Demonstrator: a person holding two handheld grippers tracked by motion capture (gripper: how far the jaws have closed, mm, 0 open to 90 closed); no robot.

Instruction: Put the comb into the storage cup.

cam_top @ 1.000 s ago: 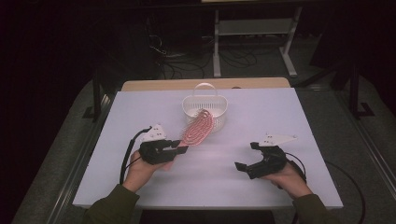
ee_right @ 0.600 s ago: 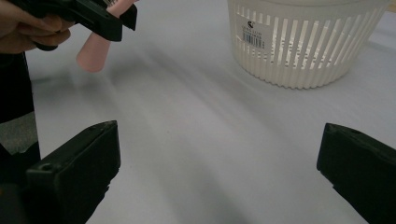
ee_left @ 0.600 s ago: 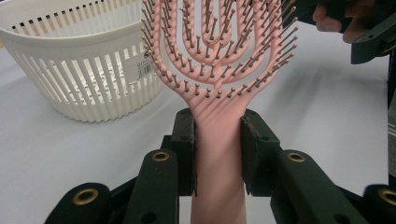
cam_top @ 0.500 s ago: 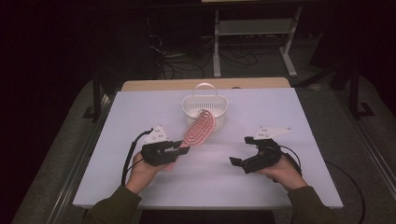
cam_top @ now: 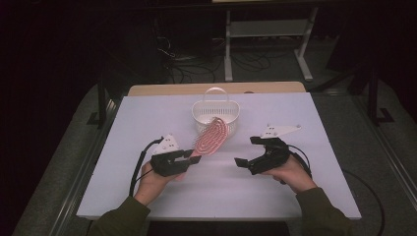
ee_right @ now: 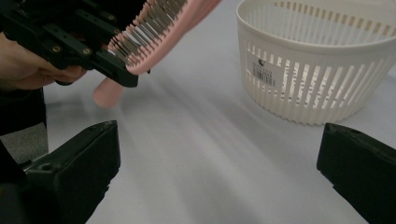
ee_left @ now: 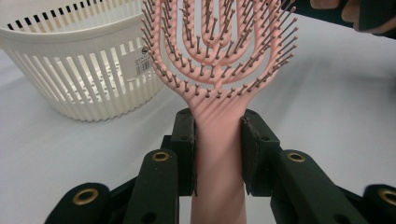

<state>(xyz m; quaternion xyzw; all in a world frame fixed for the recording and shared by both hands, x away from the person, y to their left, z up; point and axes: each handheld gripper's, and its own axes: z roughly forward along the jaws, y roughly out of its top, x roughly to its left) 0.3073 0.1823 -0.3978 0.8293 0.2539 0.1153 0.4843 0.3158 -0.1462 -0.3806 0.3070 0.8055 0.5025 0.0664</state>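
The left tool [ee_left: 218, 140] pinched the pink brush [ee_left: 219, 70] by its handle, both pads flat against it, bristle head raised and leaning toward the white basket [cam_top: 215, 114] just beyond. The right tool [cam_top: 252, 151] stood spread wide and empty, near the brush, above the tabletop [cam_top: 147, 118].

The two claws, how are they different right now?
The left claw is squeezed shut on the pink hairbrush, gripping its handle; the right claw stands wide open with nothing between its jaws. The left claw holds the brush tipped toward the white basket; the right claw sits apart from both. Both are black and held in a hand.
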